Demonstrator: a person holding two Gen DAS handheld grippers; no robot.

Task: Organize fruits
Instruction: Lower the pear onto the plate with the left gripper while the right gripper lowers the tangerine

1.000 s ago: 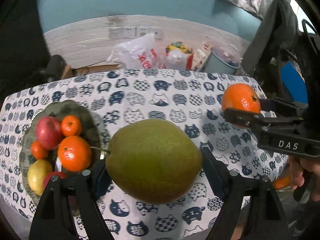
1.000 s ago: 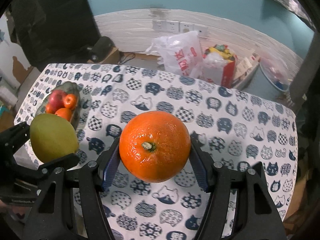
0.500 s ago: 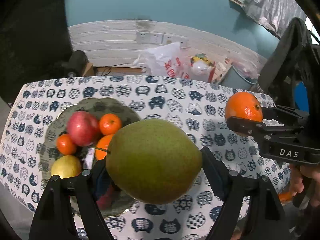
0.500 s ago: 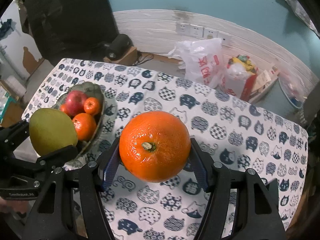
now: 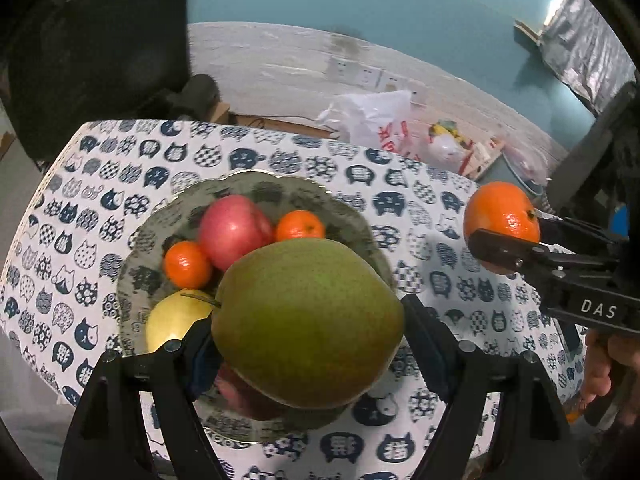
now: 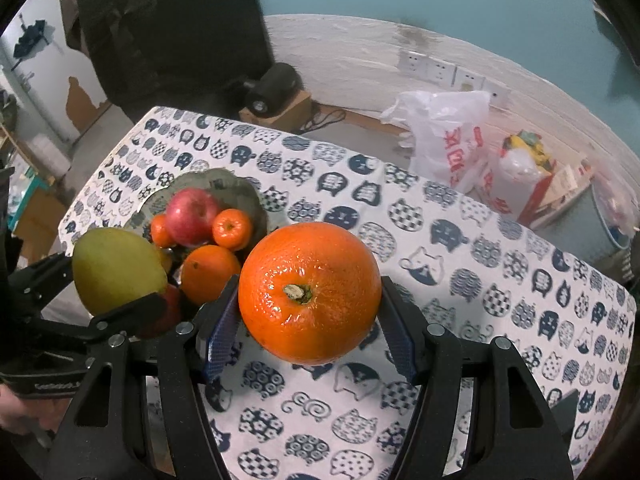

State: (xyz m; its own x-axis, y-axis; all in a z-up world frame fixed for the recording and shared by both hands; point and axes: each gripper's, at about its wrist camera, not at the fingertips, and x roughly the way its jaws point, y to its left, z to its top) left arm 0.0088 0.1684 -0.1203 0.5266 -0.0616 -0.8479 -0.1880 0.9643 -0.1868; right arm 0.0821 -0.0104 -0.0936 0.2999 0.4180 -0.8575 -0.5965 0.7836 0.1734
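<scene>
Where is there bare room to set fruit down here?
Bare tablecloth stretches from the bowl's rim to the far edge by the plastic bag. The bowl itself is crowded: apple, tangerines, yellow fruit; only its far inner wall shows bare.

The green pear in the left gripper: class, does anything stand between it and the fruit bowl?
No barrier shows. The green pear, clamped in the left gripper, hangs above the bowl. Only fruit already there lies under it: a red apple, small oranges and a yellow fruit.
</scene>
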